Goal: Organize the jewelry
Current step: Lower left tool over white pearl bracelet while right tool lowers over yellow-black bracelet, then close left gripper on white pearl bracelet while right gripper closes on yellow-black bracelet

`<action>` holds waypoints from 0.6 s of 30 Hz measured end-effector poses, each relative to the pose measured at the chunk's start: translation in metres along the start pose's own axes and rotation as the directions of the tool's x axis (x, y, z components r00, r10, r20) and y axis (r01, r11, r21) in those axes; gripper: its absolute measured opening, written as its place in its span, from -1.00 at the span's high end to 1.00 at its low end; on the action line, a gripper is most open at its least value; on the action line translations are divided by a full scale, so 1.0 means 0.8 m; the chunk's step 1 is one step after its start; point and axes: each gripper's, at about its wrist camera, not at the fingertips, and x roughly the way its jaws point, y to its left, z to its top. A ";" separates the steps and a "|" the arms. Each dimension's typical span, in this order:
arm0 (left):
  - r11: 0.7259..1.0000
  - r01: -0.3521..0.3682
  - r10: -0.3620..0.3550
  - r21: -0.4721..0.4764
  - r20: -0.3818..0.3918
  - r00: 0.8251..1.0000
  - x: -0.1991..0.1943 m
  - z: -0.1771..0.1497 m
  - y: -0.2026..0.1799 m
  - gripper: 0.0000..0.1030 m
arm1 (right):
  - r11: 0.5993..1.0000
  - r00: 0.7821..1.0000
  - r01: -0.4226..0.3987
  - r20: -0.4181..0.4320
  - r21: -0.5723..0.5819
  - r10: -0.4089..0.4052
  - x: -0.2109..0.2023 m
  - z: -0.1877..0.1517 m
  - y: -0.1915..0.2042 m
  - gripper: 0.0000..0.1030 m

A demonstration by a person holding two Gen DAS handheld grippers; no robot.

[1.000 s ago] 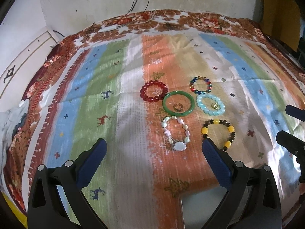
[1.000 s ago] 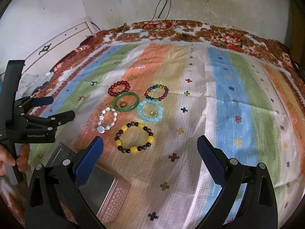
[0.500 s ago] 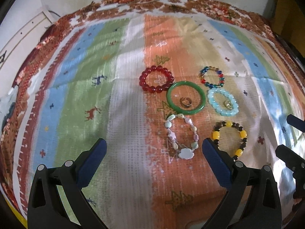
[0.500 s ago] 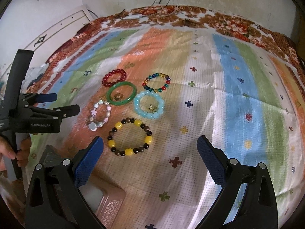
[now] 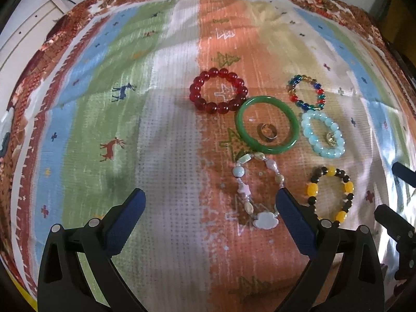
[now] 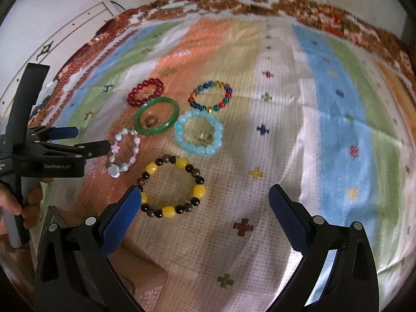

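Both claws spread wide, nothing held. Left claw (image 5: 209,202) hovers low over the striped cloth (image 5: 166,135), its right finger just overlapping the pastel charm bracelet (image 5: 256,187). Right claw (image 6: 204,200) sits over the yellow-and-dark bead bracelet (image 6: 170,186), left finger at its near-left edge.

Jewelry is clustered mid-cloth: red bead bracelet (image 5: 218,91) touching the green bangle (image 5: 267,124), a ring (image 5: 266,131) lying inside the bangle, multicolor bead bracelet (image 5: 306,92), light-blue bead bracelet (image 5: 323,134) with a small gold piece (image 5: 330,138) inside. Pink box (image 6: 145,283) at near-left edge, mostly hidden behind the right claw.

Step looks like reaching for the first pick. To do it well: take the nearest, outermost bracelets first, straddle one side of the bead loop, close on beads, not cloth. Lift straight up so neighbours don't drag. Risk: cloth bunching, claws crowding each other.
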 end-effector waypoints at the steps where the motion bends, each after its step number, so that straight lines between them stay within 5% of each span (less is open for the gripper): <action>1: 1.000 0.002 -0.002 -0.002 -0.005 1.000 0.002 0.001 0.001 -0.89 | 1.000 1.000 0.001 -0.010 0.001 -0.001 0.004 0.001 -0.001 -0.93; 13: 0.999 0.026 -0.025 0.018 -0.046 0.999 0.026 0.008 -0.006 -0.79 | 1.000 0.997 0.006 -0.079 0.014 -0.005 0.041 0.010 -0.001 -0.91; 18: 1.000 0.017 -0.015 0.019 -0.062 0.998 0.037 0.012 -0.002 -0.66 | 1.000 0.993 0.009 -0.117 0.018 -0.007 0.060 0.011 -0.003 -0.70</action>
